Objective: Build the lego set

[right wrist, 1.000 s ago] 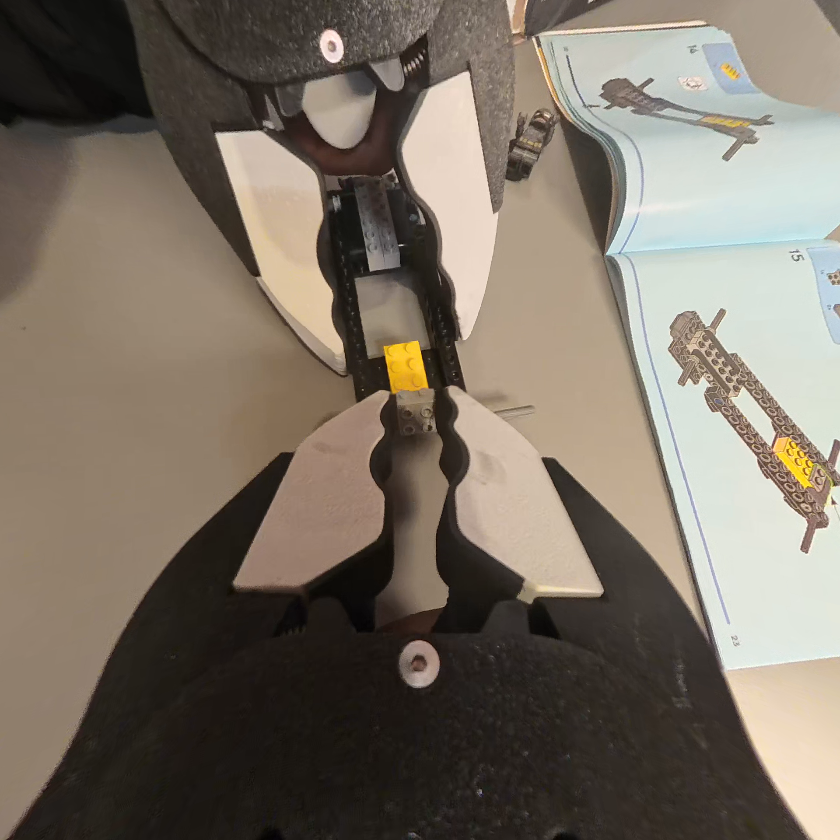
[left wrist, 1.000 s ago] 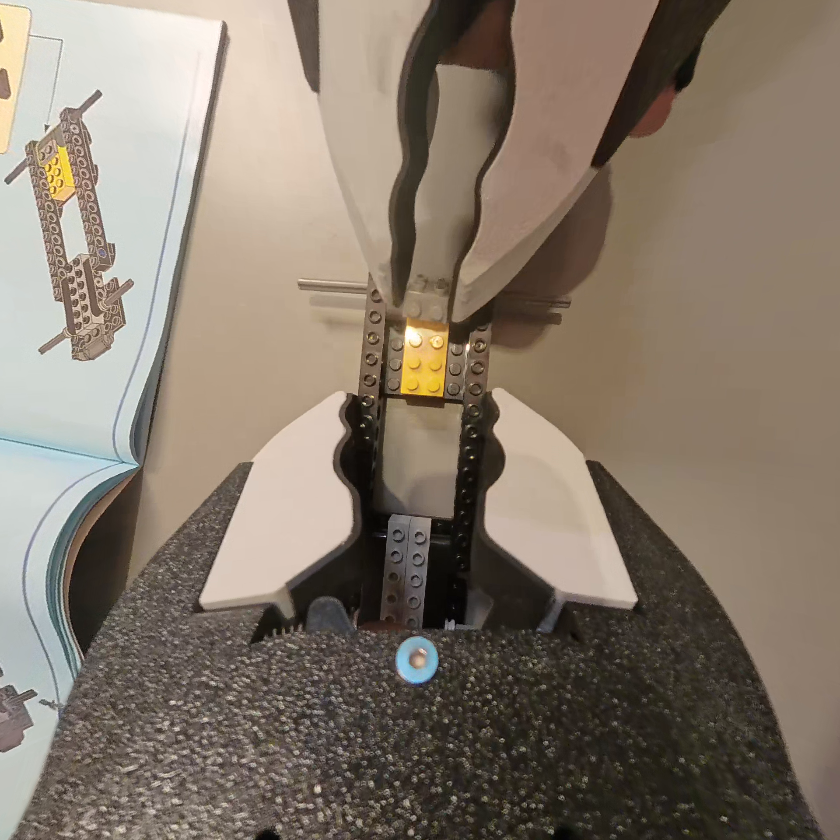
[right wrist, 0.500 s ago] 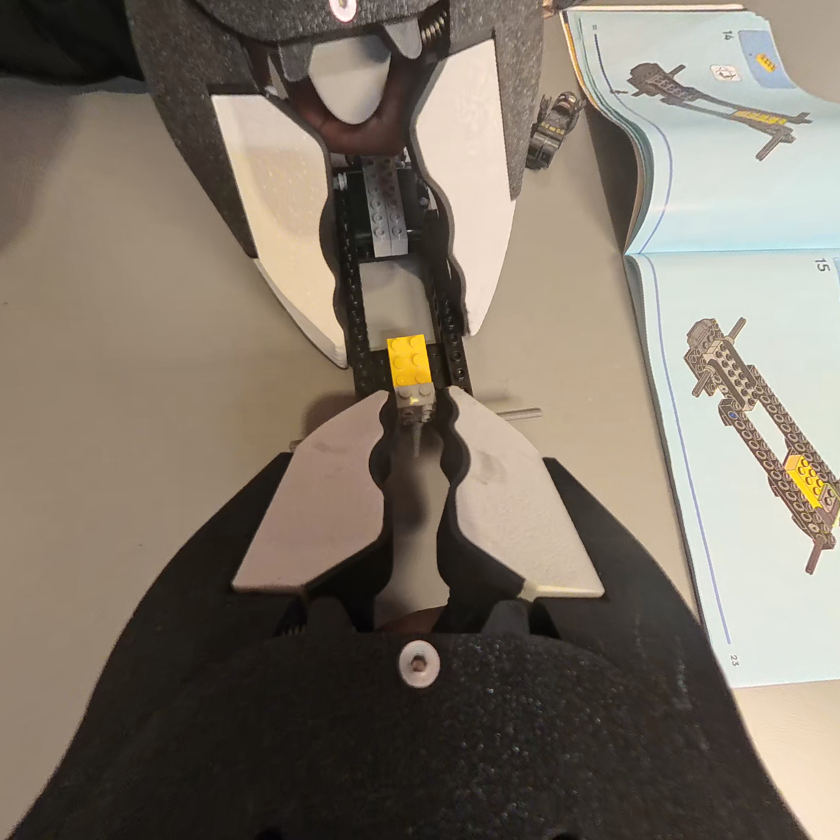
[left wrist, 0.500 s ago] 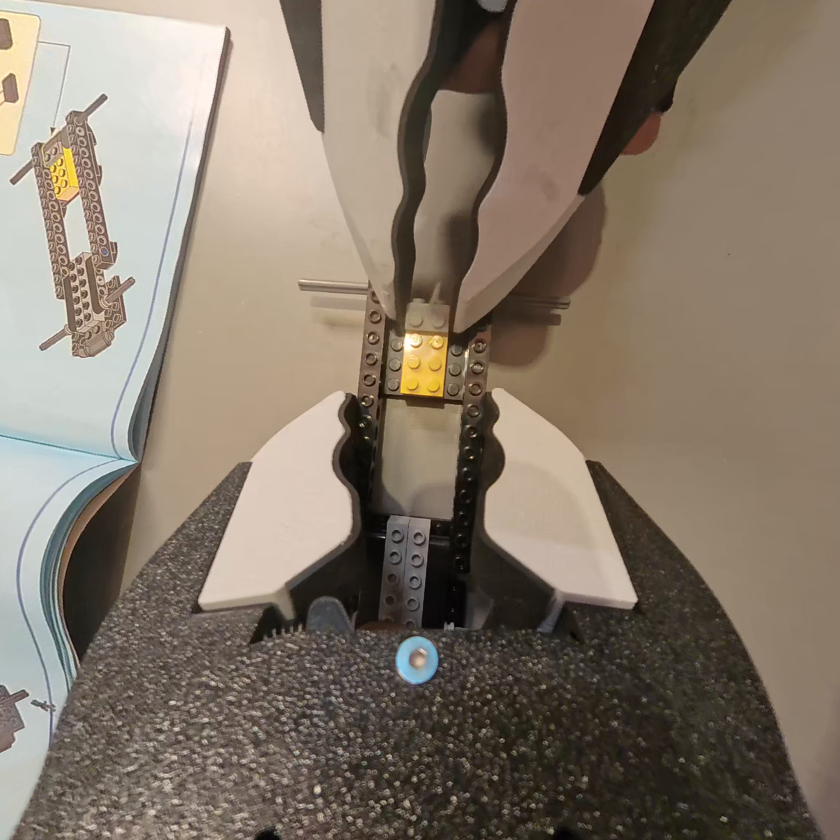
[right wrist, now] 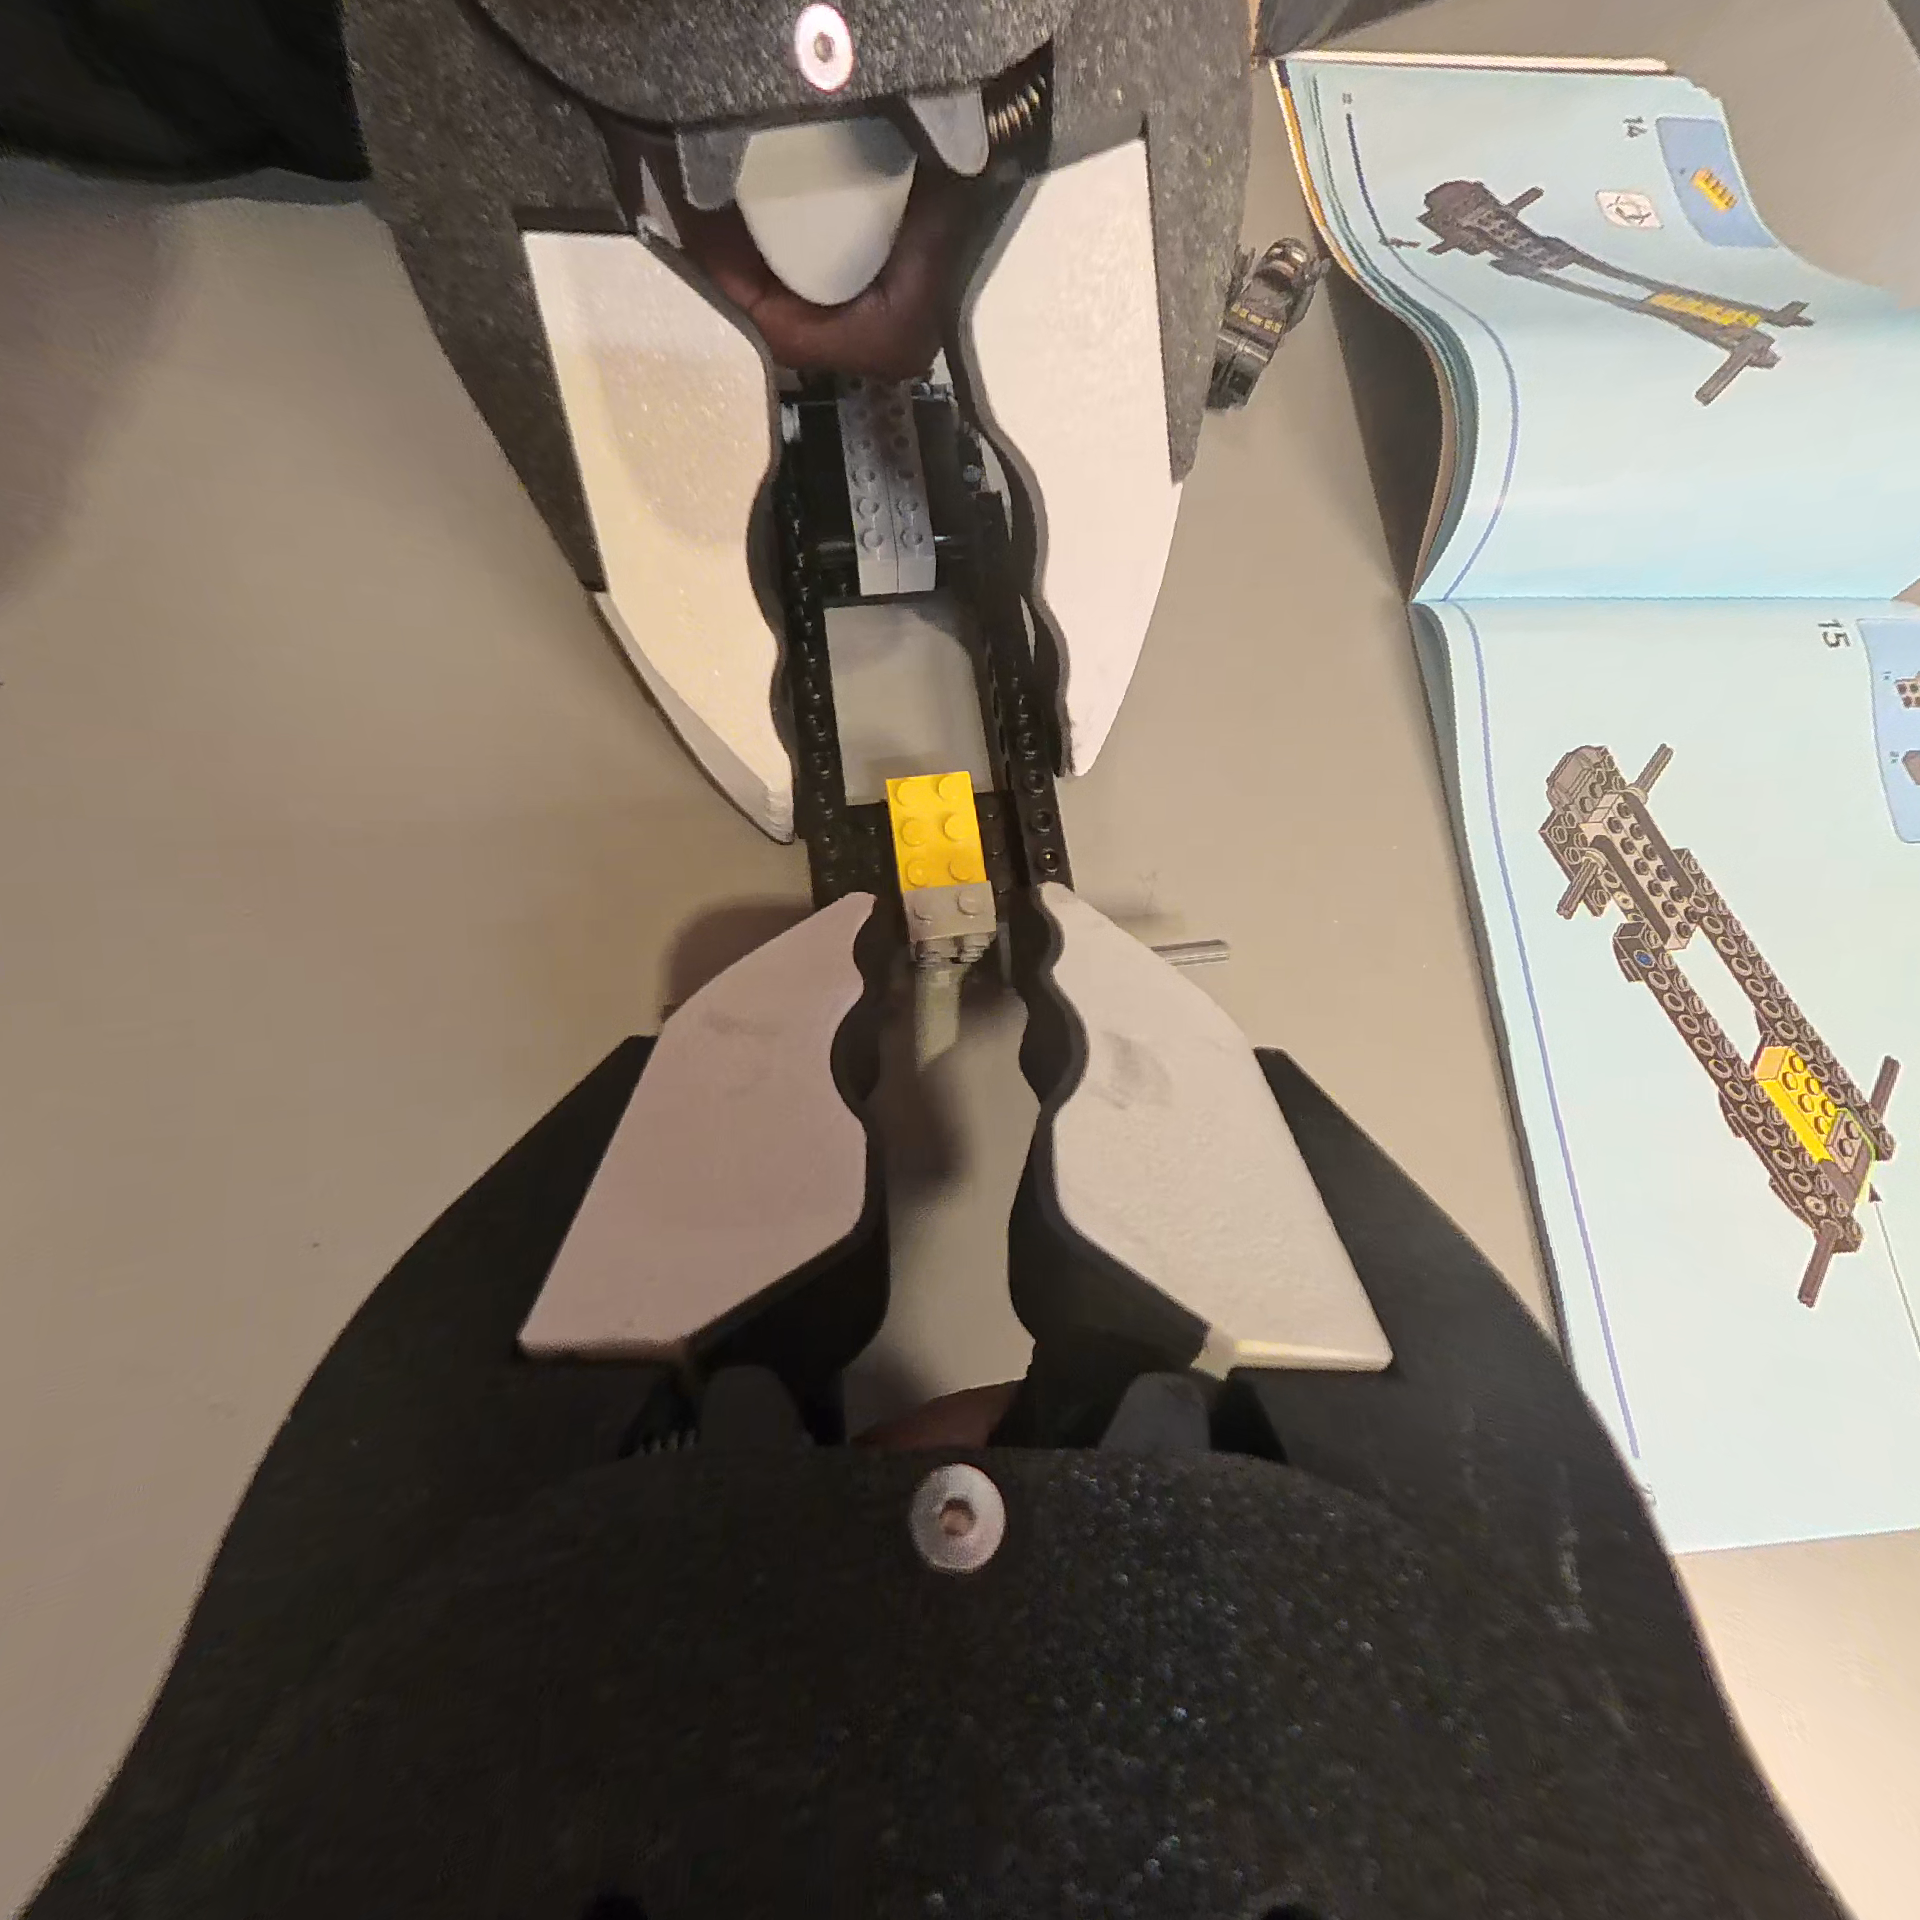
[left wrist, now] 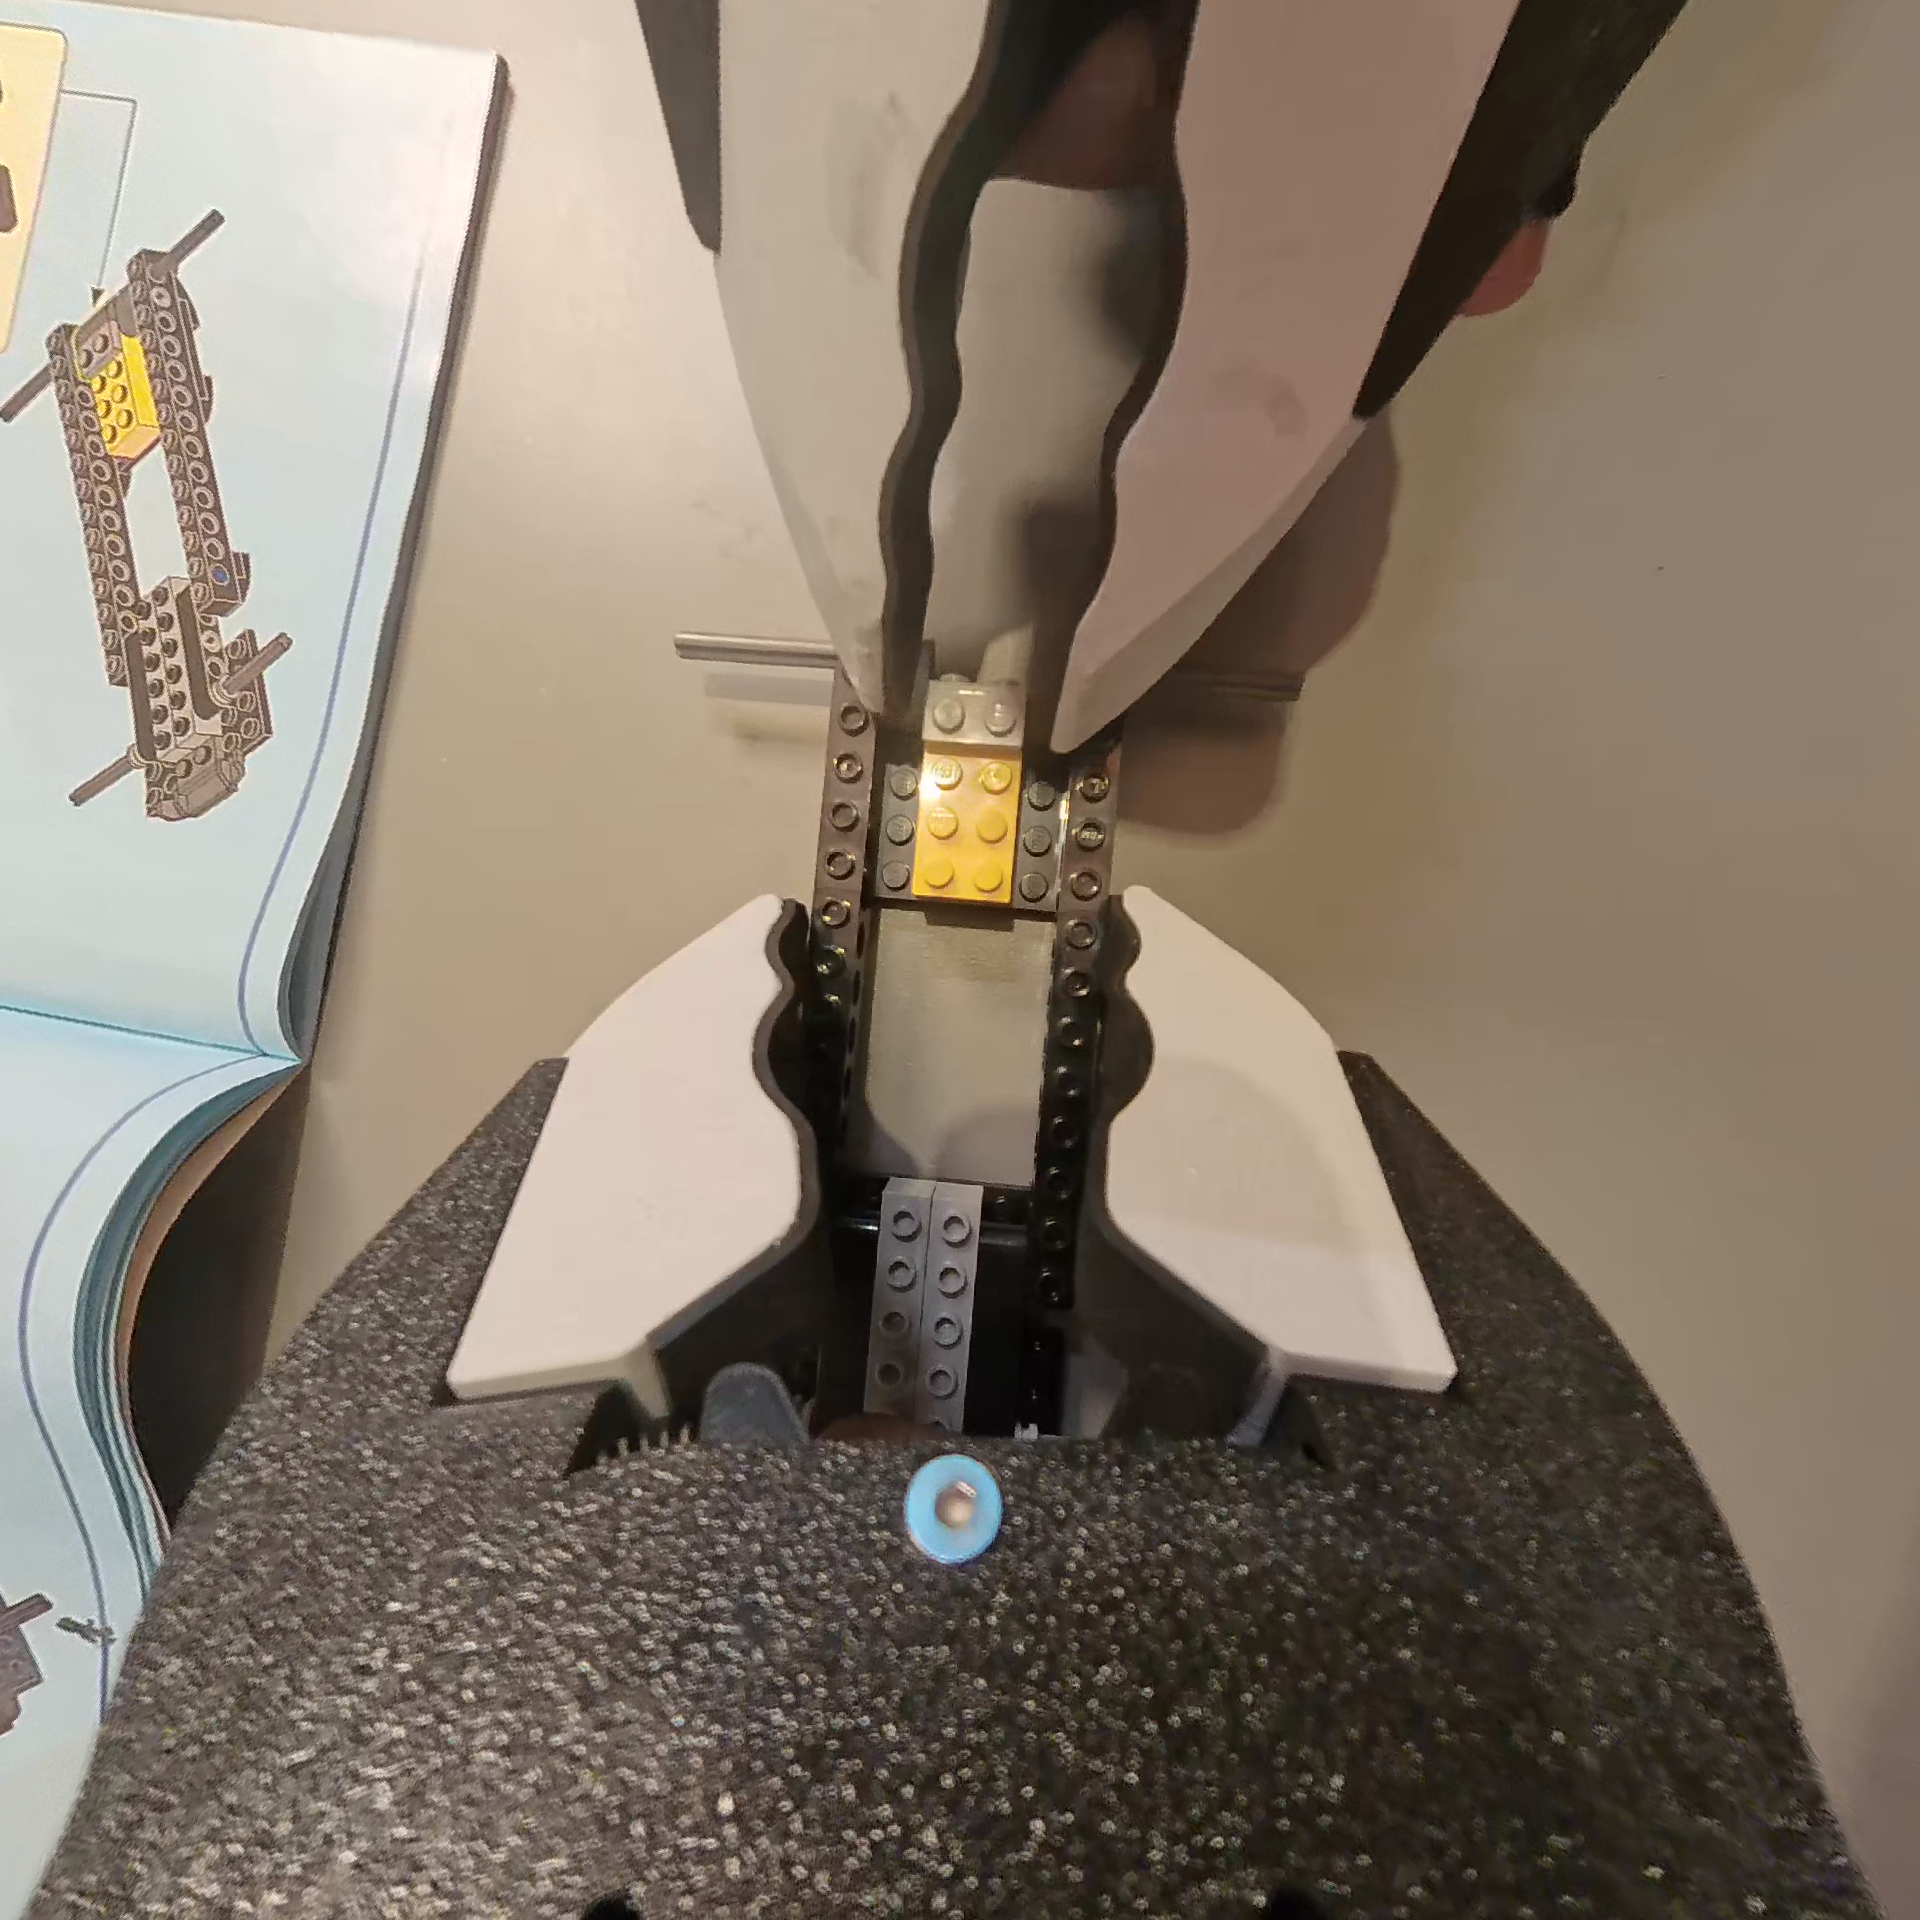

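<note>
My left gripper (left wrist: 954, 904) is shut on a long black brick frame (left wrist: 1081, 1039), its pads pressing the two side beams. The frame lies flat on the table and also shows in the right wrist view (right wrist: 816, 717). A yellow brick (left wrist: 961, 831) sits across its far end (right wrist: 935, 842). A small grey brick (right wrist: 951, 912) sits on the frame against the yellow one, with a grey stub (right wrist: 935, 1013) sticking out towards me. My right gripper (right wrist: 956, 896) is open around this grey brick (left wrist: 975, 717), with a gap on both sides.
An open light-blue instruction booklet (left wrist: 208, 520) lies beside the frame (right wrist: 1662, 727). A thin grey axle (left wrist: 748, 649) sticks out sideways at the frame's end (right wrist: 1195, 951). A small dark brick model (right wrist: 1262, 312) stands near the booklet. Two grey bricks (left wrist: 925, 1299) sit at the frame's other end. Left and right tips are no more than a few centimetres apart.
My right pads held the small grey brick and pressed it onto the frame next to the yellow brick. They have now spread and let it go. The left grip has not changed.
</note>
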Demonstrator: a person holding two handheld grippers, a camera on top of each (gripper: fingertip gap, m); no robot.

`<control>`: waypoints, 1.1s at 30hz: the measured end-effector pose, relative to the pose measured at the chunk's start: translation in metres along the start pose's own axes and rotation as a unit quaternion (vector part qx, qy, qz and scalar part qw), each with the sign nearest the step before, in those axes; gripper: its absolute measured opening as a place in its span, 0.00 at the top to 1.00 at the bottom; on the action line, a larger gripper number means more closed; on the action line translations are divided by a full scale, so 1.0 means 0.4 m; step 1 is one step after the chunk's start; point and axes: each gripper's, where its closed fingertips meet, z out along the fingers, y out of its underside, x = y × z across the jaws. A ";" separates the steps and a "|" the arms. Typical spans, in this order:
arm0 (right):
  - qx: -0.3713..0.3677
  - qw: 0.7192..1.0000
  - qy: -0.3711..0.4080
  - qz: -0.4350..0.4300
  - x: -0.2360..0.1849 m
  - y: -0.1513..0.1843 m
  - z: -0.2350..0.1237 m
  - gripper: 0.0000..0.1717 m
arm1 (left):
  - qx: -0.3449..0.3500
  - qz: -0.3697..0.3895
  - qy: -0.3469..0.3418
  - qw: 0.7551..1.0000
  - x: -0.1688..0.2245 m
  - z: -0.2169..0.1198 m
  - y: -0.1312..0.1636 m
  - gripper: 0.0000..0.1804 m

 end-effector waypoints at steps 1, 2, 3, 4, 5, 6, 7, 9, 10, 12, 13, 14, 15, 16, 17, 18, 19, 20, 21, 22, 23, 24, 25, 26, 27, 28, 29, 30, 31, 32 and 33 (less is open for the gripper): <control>0.001 1.000 0.000 -0.002 -0.001 -0.001 -0.002 0.87 | 0.001 0.000 0.001 1.000 0.000 0.000 0.000 0.69; 0.002 1.000 0.000 -0.003 -0.002 -0.003 -0.004 0.86 | 0.002 0.000 0.002 1.000 0.000 0.000 0.000 0.69; 0.003 1.000 0.002 -0.005 -0.002 -0.005 -0.006 0.86 | 0.002 0.002 0.003 1.000 0.000 0.000 0.000 0.68; 0.006 1.000 0.004 -0.006 -0.001 -0.008 -0.009 0.86 | 0.003 0.003 0.004 1.000 0.001 0.000 0.000 0.67; 0.008 1.000 0.006 -0.006 0.001 -0.011 -0.013 0.85 | 0.003 0.003 0.004 1.000 0.002 0.000 0.000 0.66; 0.010 1.000 0.007 -0.006 0.001 -0.014 -0.016 0.85 | 0.005 0.002 0.008 1.000 0.003 0.000 -0.002 0.64; 0.012 1.000 0.007 -0.005 0.001 -0.016 -0.019 0.85 | 0.010 0.000 0.011 1.000 0.005 -0.001 -0.005 0.64; 0.014 1.000 0.010 -0.006 0.003 -0.020 -0.027 0.85 | 0.014 -0.001 0.010 1.000 0.004 -0.005 -0.010 0.63; 0.015 1.000 0.013 -0.006 0.007 -0.022 -0.033 0.85 | 0.016 -0.001 0.008 1.000 0.002 -0.005 -0.014 0.63; 0.020 1.000 0.020 -0.004 0.014 -0.027 -0.047 0.85 | 0.009 0.002 0.003 1.000 0.000 -0.001 -0.015 0.63; 0.023 1.000 0.021 -0.002 0.016 -0.029 -0.053 0.85 | 0.001 0.006 0.000 1.000 0.000 0.004 -0.012 0.63; 0.024 0.999 0.021 -0.001 0.017 -0.028 -0.058 0.85 | -0.004 0.008 -0.001 1.000 0.000 0.008 -0.011 0.63; 0.023 0.999 0.023 -0.004 0.018 -0.026 -0.063 0.85 | -0.001 0.004 0.002 1.000 0.001 0.010 -0.015 0.64; 0.021 0.999 0.026 -0.008 0.020 -0.022 -0.067 0.85 | -0.004 0.003 0.002 1.000 0.001 0.011 -0.015 0.64; 0.019 0.999 0.030 -0.014 0.022 -0.018 -0.071 0.85 | -0.006 0.005 0.001 1.000 0.000 0.012 -0.016 0.64; 0.016 0.999 0.035 -0.018 0.024 -0.012 -0.075 0.85 | -0.007 0.007 0.000 1.000 -0.002 0.012 -0.016 0.64; 0.013 0.999 0.039 -0.022 0.027 -0.007 -0.079 0.85 | -0.008 0.006 0.000 1.000 -0.003 0.012 -0.016 0.64; 0.009 0.999 0.043 -0.026 0.028 -0.001 -0.082 0.85 | -0.008 0.003 0.003 1.000 -0.003 0.014 -0.017 0.65; 0.006 0.998 0.047 -0.030 0.030 0.005 -0.084 0.85 | -0.006 0.001 0.008 1.000 -0.001 0.015 -0.018 0.67; 0.003 0.998 0.053 -0.034 0.031 0.009 -0.087 0.85 | -0.003 0.001 0.013 1.000 0.002 0.016 -0.020 0.70; 0.000 0.998 0.058 -0.038 0.032 0.013 -0.089 0.85 | -0.001 0.003 0.014 1.000 0.001 0.017 -0.021 0.70; -0.002 0.997 0.062 -0.041 0.031 0.015 -0.092 0.85 | -0.001 0.004 0.016 1.000 0.001 0.017 -0.021 0.70; -0.003 0.997 0.066 -0.045 0.030 0.016 -0.095 0.85 | -0.003 0.005 0.017 1.000 0.001 0.018 -0.021 0.70; -0.004 0.996 0.070 -0.050 0.028 0.016 -0.097 0.85 | -0.004 0.007 0.017 1.000 0.000 0.018 -0.021 0.70; -0.004 0.996 0.075 -0.055 0.026 0.017 -0.100 0.85 | -0.005 0.009 0.018 1.000 0.000 0.018 -0.022 0.70; -0.005 0.995 0.079 -0.062 0.024 0.018 -0.102 0.85 | -0.005 0.012 0.019 1.000 0.000 0.018 -0.022 0.70; -0.005 0.994 0.083 -0.069 0.021 0.020 -0.103 0.85 | -0.005 0.013 0.021 1.000 0.001 0.017 -0.022 0.70; -0.005 0.993 0.089 -0.078 0.020 0.024 -0.104 0.85 | -0.004 0.015 0.024 1.000 0.002 0.015 -0.023 0.70; -0.007 0.991 0.097 -0.087 0.020 0.027 -0.105 0.85 | 0.001 0.015 0.029 0.999 0.004 0.012 -0.026 0.70; -0.009 0.990 0.104 -0.099 0.020 0.032 -0.106 0.85 | 0.007 0.013 0.034 0.999 0.005 0.008 -0.032 0.70; -0.009 0.987 0.111 -0.112 0.019 0.035 -0.107 0.85 | 0.013 0.011 0.040 0.999 0.006 0.002 -0.037 0.70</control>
